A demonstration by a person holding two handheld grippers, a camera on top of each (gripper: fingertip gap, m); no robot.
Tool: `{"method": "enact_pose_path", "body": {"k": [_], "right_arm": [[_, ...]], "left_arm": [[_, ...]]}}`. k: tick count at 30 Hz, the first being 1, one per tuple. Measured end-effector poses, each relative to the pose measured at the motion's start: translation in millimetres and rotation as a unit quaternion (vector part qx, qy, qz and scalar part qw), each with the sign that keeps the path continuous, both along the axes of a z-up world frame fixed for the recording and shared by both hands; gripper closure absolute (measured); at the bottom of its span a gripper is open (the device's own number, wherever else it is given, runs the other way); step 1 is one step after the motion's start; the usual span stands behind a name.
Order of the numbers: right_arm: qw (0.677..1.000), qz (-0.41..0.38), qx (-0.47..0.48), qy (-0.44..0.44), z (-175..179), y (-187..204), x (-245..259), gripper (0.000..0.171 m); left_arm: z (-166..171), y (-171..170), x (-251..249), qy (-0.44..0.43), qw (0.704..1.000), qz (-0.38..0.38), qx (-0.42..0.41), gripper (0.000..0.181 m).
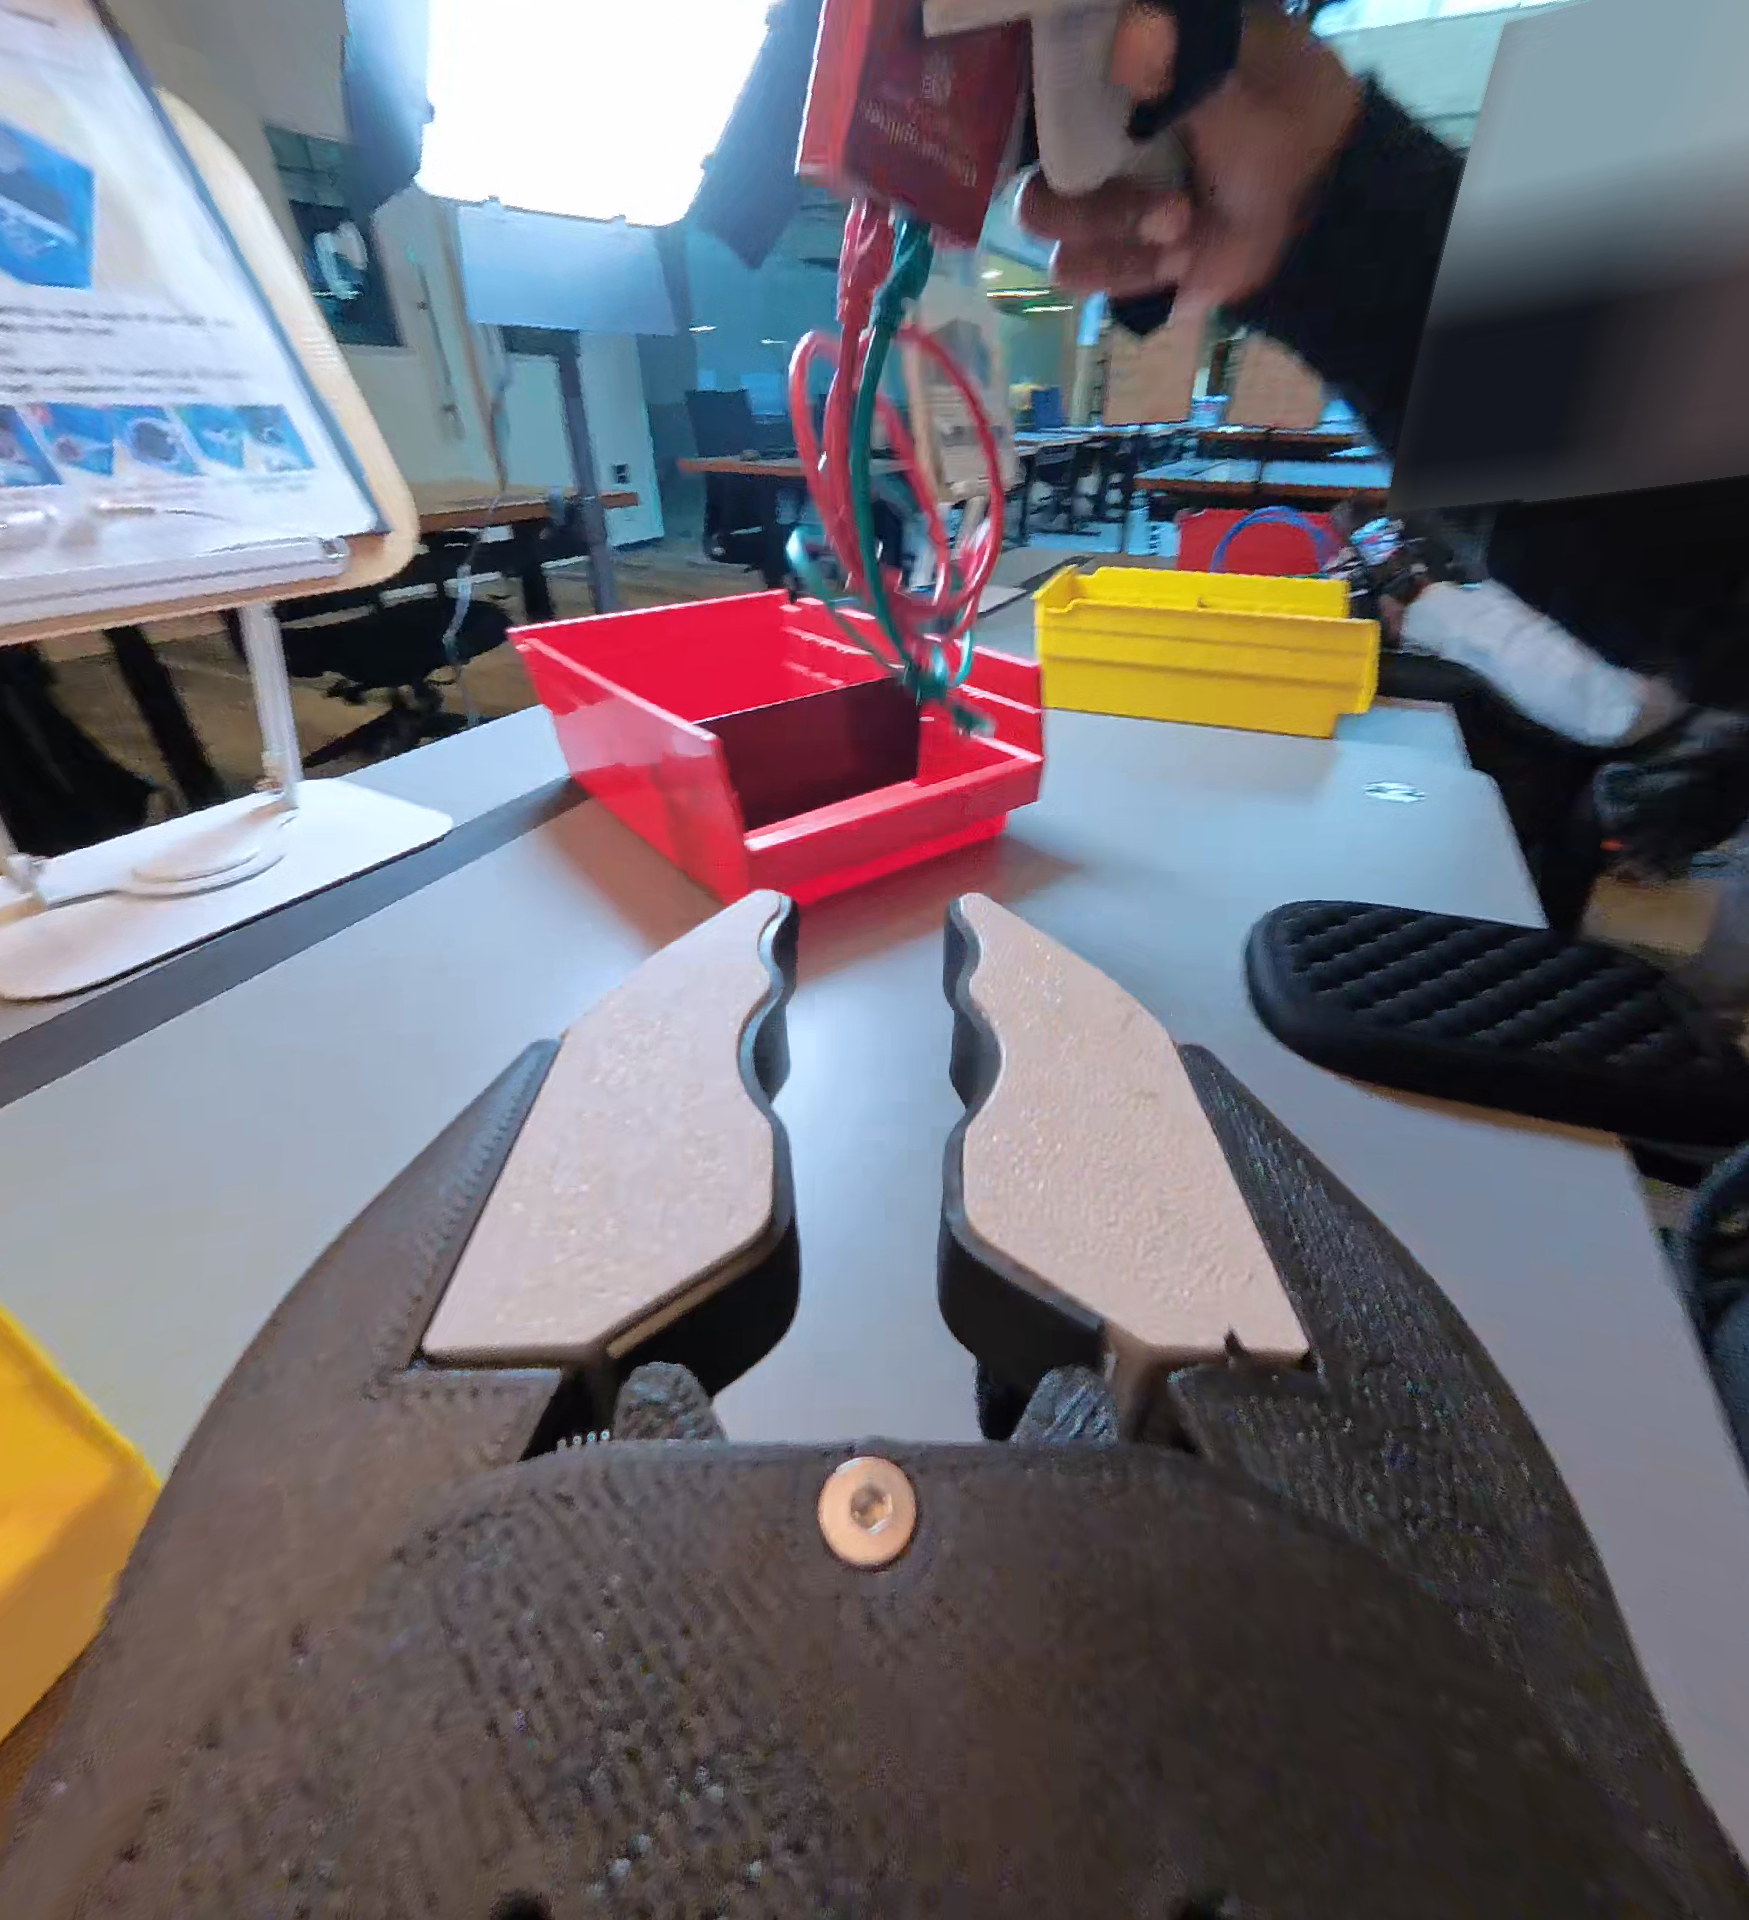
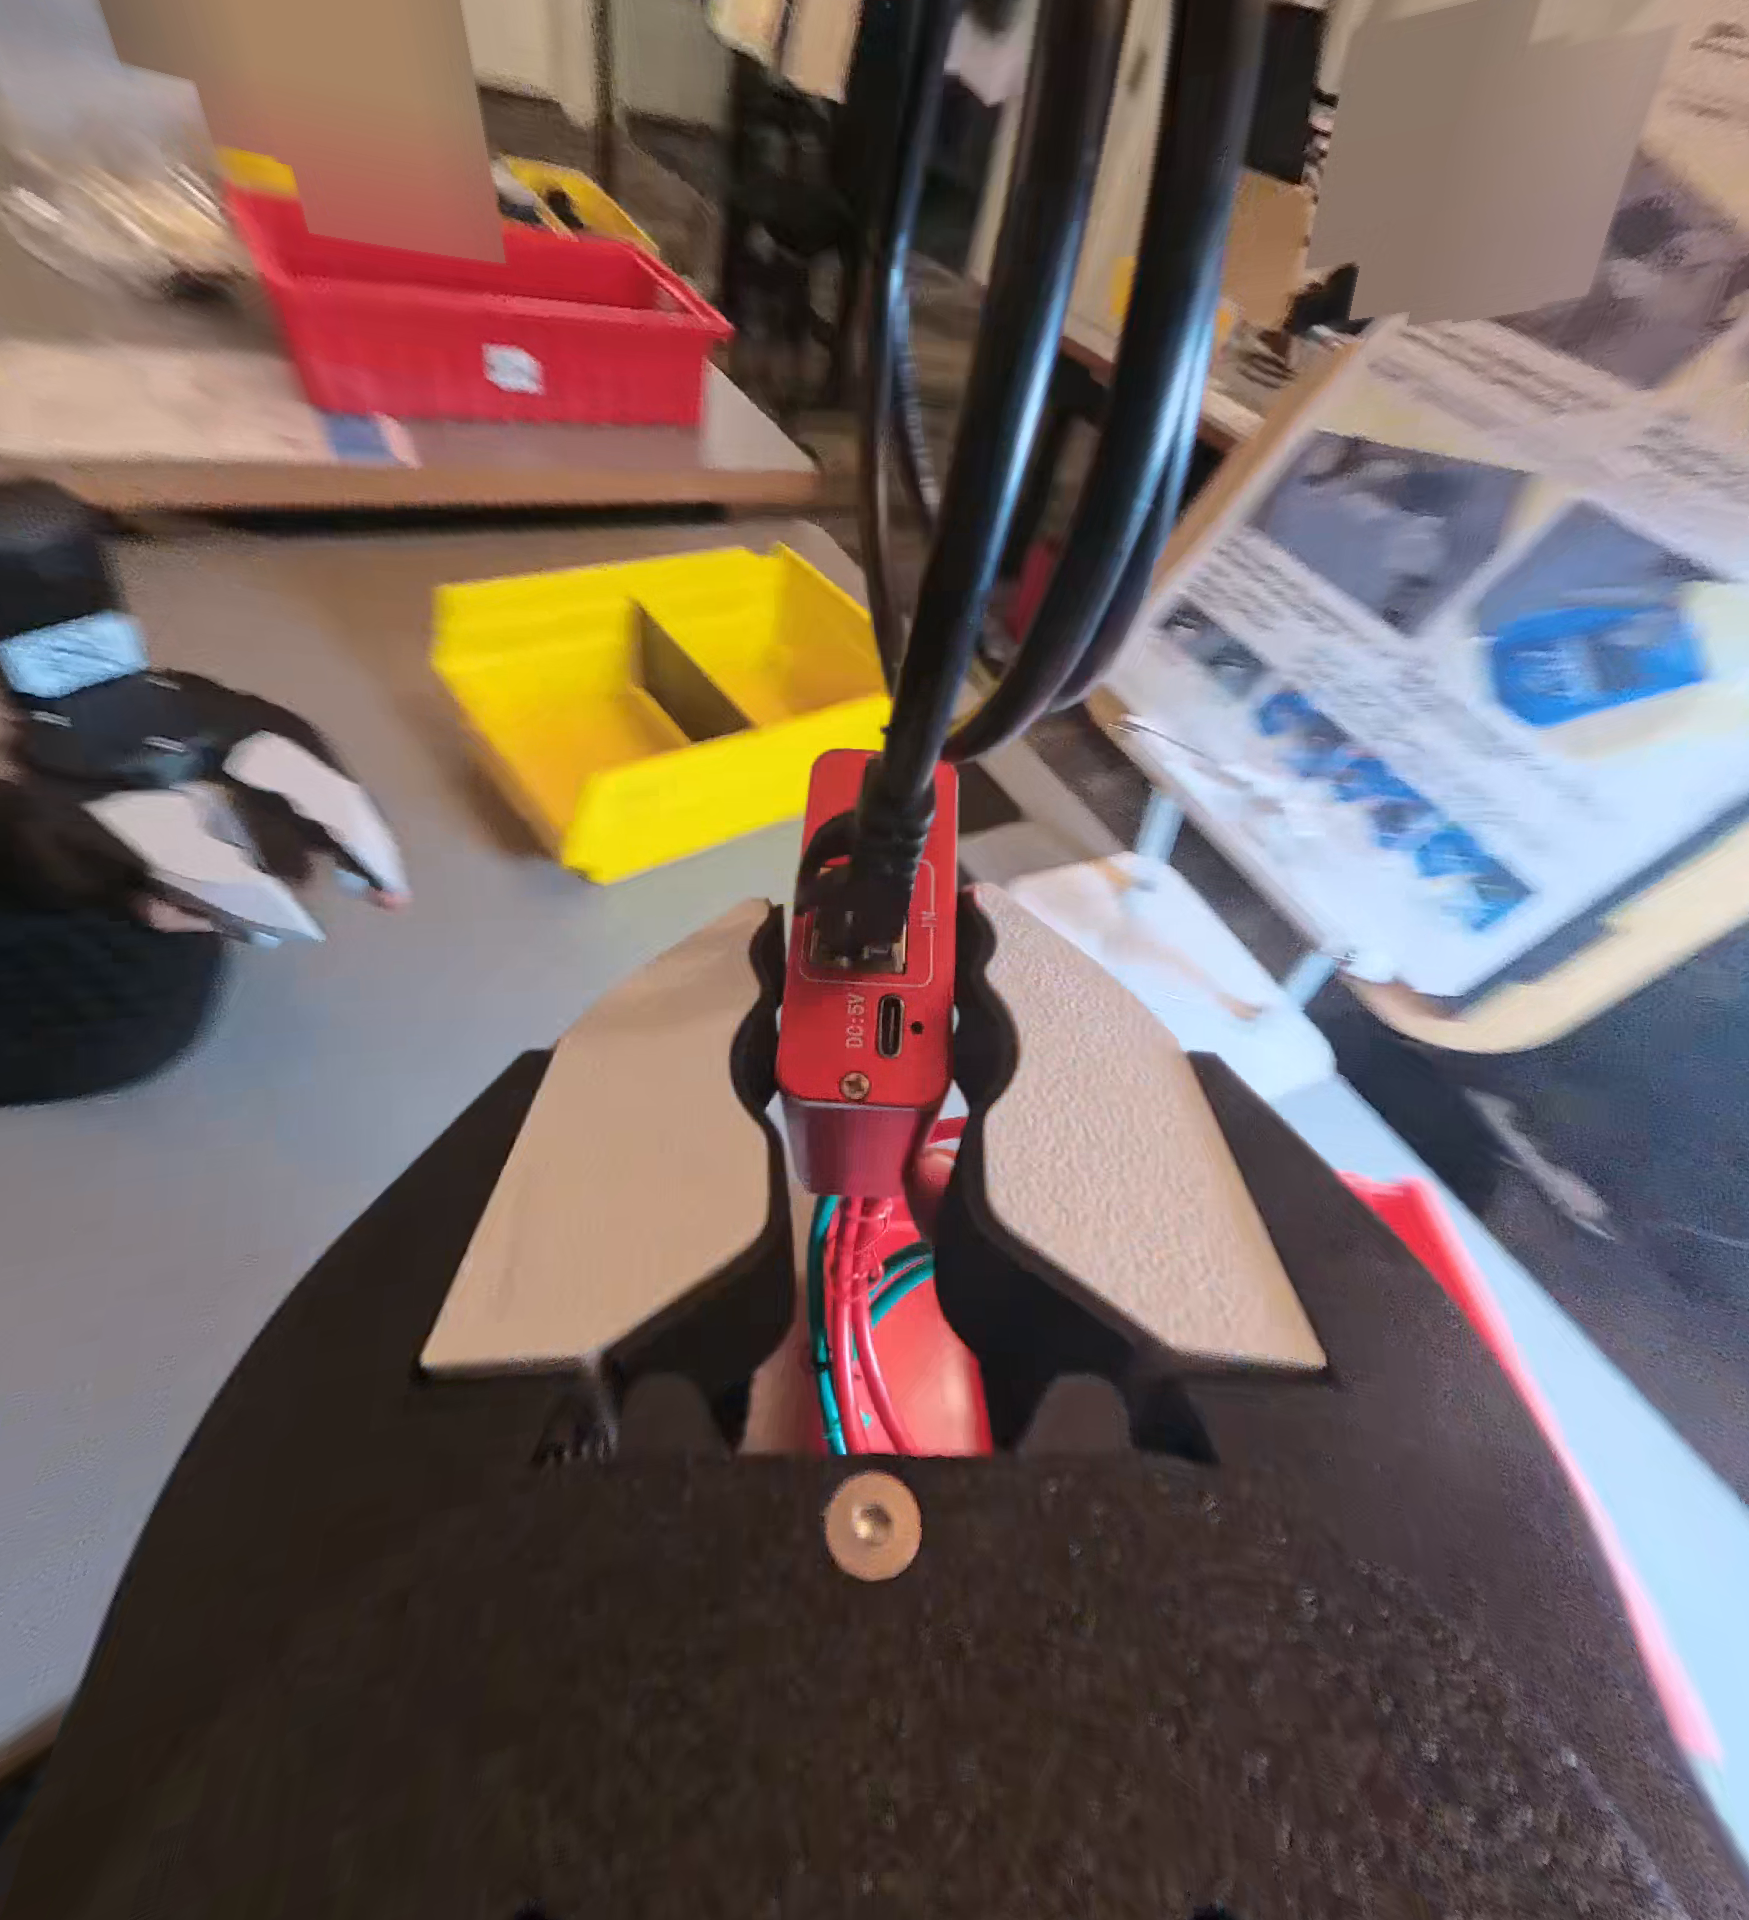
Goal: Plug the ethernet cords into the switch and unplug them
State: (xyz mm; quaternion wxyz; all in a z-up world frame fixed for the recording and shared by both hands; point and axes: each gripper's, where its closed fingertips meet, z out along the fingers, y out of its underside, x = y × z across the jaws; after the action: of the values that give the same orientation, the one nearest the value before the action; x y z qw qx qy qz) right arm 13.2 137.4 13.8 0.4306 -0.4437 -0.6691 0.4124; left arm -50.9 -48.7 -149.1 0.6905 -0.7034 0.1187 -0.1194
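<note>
My right gripper (image 2: 868, 914) is shut on a small red switch (image 2: 865, 1023) and holds it in the air. A black cord (image 2: 963, 436) is plugged into its top port. Red and green cords (image 2: 870, 1340) hang from its underside. In the left wrist view the switch (image 1: 917, 104) is high above a red bin (image 1: 787, 727), with the red and green cords (image 1: 896, 499) dangling into the bin. My left gripper (image 1: 870, 925) is open and empty, low over the grey table (image 1: 1213, 894), pointing at the red bin.
A yellow bin (image 1: 1208, 644) stands right of the red bin; another yellow bin (image 2: 662, 696) with a divider lies ahead in the right wrist view. An instruction sheet on a white stand (image 1: 122, 312) is at the left. A black chair armrest (image 1: 1472, 1008) is by the table's right edge. The gap from one gripper's tips to the other's is roughly 25 cm.
</note>
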Motion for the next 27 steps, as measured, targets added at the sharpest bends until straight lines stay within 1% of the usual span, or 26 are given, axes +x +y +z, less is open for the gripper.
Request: {"method": "enact_pose_path", "body": {"k": [2,5,9,11,14,17,19,21,23,24,26,27], "right_arm": [[0.998,-0.035,0.053,-0.003,12,41,-9,0.142],[0.991,-0.074,0.113,-0.007,16,97,-22,0.142],[0.984,-0.107,0.144,0.022,4,153,-38,0.141],[0.982,-0.119,0.142,0.038,-11,173,-44,0.142],[0.984,-0.131,0.11,0.044,-48,193,-50,0.142],[0.989,-0.132,0.063,0.031,-91,200,-55,0.142],[0.99,-0.135,0.04,0.005,-117,201,-58,0.142],[0.986,-0.158,0.024,-0.04,-143,207,-58,0.141],[0.974,-0.204,-0.004,-0.097,-164,217,-56,0.142],[0.964,-0.229,-0.036,-0.127,-174,221,-54,0.142],[0.934,-0.279,-0.113,-0.193,-192,225,-47,0.141],[0.92,-0.293,-0.136,-0.22,-200,225,-43,0.141]], "left_arm": [[-5,3,-11,0.007,1.0,0.025,0.002,0.166],[-12,5,-21,-0.009,0.999,0.04,-0.01,0.171],[-20,6,-31,-0.026,0.998,0.051,-0.025,0.181],[-23,6,-35,-0.029,0.997,0.059,-0.033,0.181],[-25,6,-41,-0.033,0.997,0.066,-0.031,0.181],[-25,6,-46,-0.034,0.996,0.074,-0.026,0.181],[-27,6,-47,-0.034,0.996,0.077,-0.029,0.178],[-29,6,-47,-0.029,0.996,0.08,-0.034,0.175],[-32,6,-47,-0.021,0.995,0.082,-0.045,0.17],[-34,7,-47,-0.018,0.995,0.083,-0.048,0.167],[-36,8,-46,-0.015,0.995,0.084,-0.056,0.162],[-37,8,-46,-0.014,0.995,0.083,-0.057,0.16]]}}
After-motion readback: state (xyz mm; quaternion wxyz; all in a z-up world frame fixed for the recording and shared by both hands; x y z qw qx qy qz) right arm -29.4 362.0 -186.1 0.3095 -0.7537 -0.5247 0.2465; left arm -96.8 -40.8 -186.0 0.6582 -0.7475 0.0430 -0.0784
